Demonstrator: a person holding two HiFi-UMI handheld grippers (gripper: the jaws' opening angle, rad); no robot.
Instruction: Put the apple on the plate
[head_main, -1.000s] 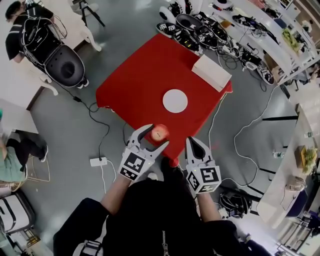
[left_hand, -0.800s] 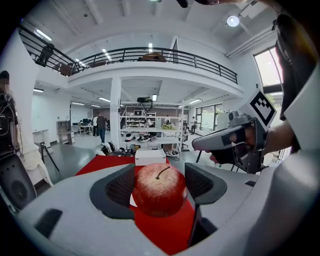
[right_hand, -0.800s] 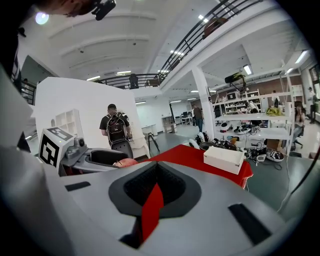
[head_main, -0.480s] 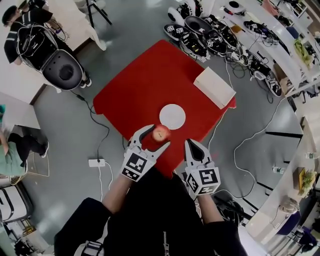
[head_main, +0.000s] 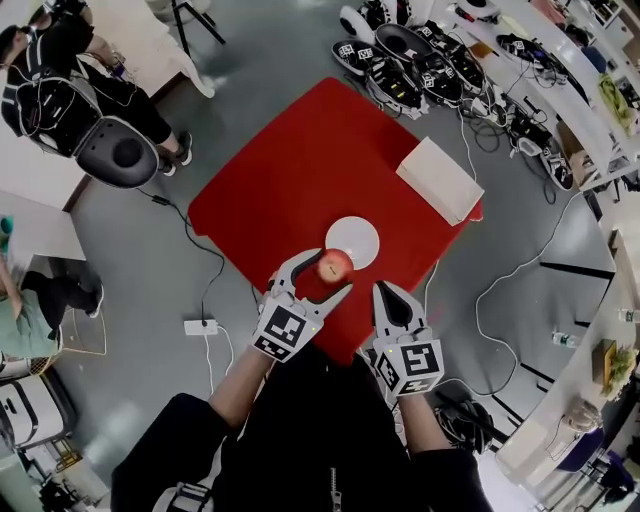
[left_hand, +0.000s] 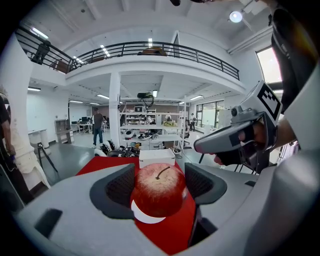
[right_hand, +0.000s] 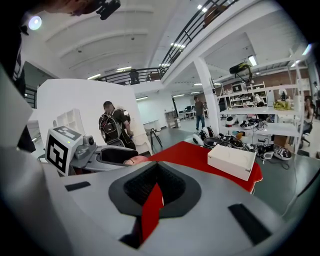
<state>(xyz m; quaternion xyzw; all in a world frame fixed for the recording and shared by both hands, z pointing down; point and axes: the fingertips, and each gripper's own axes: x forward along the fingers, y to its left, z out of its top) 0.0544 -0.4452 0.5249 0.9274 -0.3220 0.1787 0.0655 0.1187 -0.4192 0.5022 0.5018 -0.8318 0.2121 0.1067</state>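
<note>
Dark padded fingers (left_hand: 117, 187) of the left gripper (head_main: 327, 271) clamp a red, stemmed apple (left_hand: 159, 189), held over the near rim of a round white plate (head_main: 353, 241). The right gripper (right_hand: 152, 200) is pressed closed on nothing, just beside it. Bare red tabletop (head_main: 290, 170) surrounds the plate. A white rectangular box (head_main: 438, 178) sits well apart at the right edge, with grey floor (head_main: 130, 260) and cables (head_main: 500, 260) beyond.
</note>
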